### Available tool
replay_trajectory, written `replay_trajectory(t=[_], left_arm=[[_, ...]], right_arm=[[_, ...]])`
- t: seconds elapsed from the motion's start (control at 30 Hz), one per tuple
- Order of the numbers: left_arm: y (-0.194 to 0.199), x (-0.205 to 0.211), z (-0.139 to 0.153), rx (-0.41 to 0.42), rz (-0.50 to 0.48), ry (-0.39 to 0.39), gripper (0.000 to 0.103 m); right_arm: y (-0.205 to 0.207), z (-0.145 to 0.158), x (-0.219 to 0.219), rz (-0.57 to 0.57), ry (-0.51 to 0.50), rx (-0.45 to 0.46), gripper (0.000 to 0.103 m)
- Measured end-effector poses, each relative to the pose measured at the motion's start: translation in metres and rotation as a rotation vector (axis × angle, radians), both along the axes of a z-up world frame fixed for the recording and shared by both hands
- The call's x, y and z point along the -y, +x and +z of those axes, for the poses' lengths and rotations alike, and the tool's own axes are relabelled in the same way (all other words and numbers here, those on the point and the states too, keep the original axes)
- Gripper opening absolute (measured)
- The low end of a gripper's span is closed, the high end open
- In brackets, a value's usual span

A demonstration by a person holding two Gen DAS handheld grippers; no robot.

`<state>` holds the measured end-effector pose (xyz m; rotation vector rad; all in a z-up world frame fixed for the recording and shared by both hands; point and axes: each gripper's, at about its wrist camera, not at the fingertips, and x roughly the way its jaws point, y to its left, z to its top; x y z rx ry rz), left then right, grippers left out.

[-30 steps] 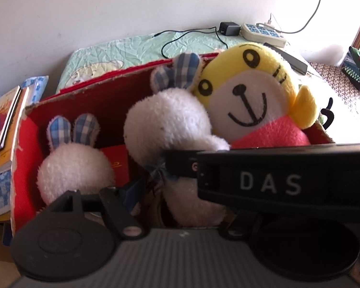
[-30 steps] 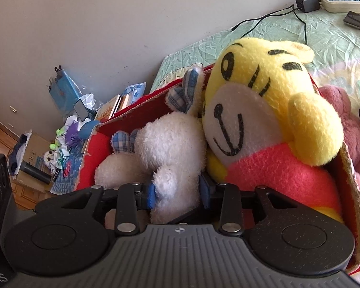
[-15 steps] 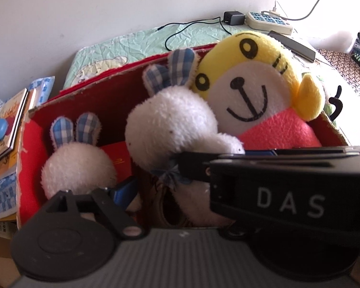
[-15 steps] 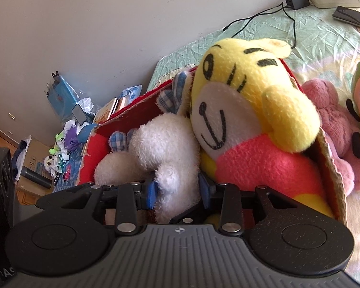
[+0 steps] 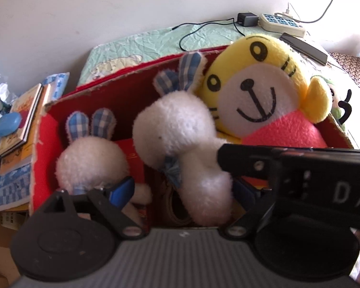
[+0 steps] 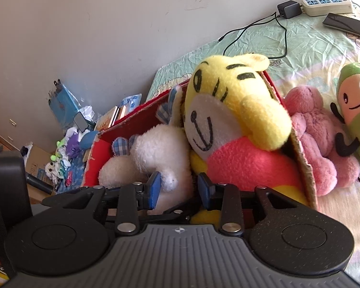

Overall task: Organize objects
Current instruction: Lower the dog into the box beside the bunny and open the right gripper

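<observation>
A red cardboard box (image 5: 44, 158) on the bed holds a small white bunny (image 5: 91, 160), a bigger white bunny (image 5: 175, 132) with blue-check ears, and a yellow tiger plush (image 5: 256, 91) in a pink shirt. My left gripper (image 5: 183, 190) straddles the bigger bunny's body; its jaws are opening and its blue pads (image 5: 122, 189) stand clear of the fur. My right gripper (image 6: 179, 189) is shut on that bunny's (image 6: 160, 148) lower body, its jaws closing a little tighter. The right tool's black housing (image 5: 312, 180) crosses the left wrist view.
Right of the box lie a pink plush (image 6: 319, 144) and a green-and-peach plush (image 6: 355, 110). A power strip (image 6: 326, 2), a charger with cable and a black phone (image 6: 348, 25) lie near the wall. Books (image 5: 24, 120) and small clutter crowd the left.
The left jaws have spread wide and let go of the bigger bunny's body. The right gripper keeps its hold and has shifted a little, bringing the pink and green plushes into its view.
</observation>
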<state>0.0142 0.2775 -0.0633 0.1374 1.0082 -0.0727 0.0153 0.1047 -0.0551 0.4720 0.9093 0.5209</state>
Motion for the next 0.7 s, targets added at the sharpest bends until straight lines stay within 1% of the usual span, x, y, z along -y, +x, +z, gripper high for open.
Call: replay_trajectory(t=[0.43,0.7], left_arm=[[-0.012,0.002,0.012,0.014,0.052,0.031,0.089],[-0.019,0.009,0.015,0.019,0.08,0.053,0.089]], right_arm=[[-0.009,0.005,0.01,-0.021,-0.028,0.043,0.035],[-0.016,0.008,0.024,-0.035,0.002,0.062,0.035]])
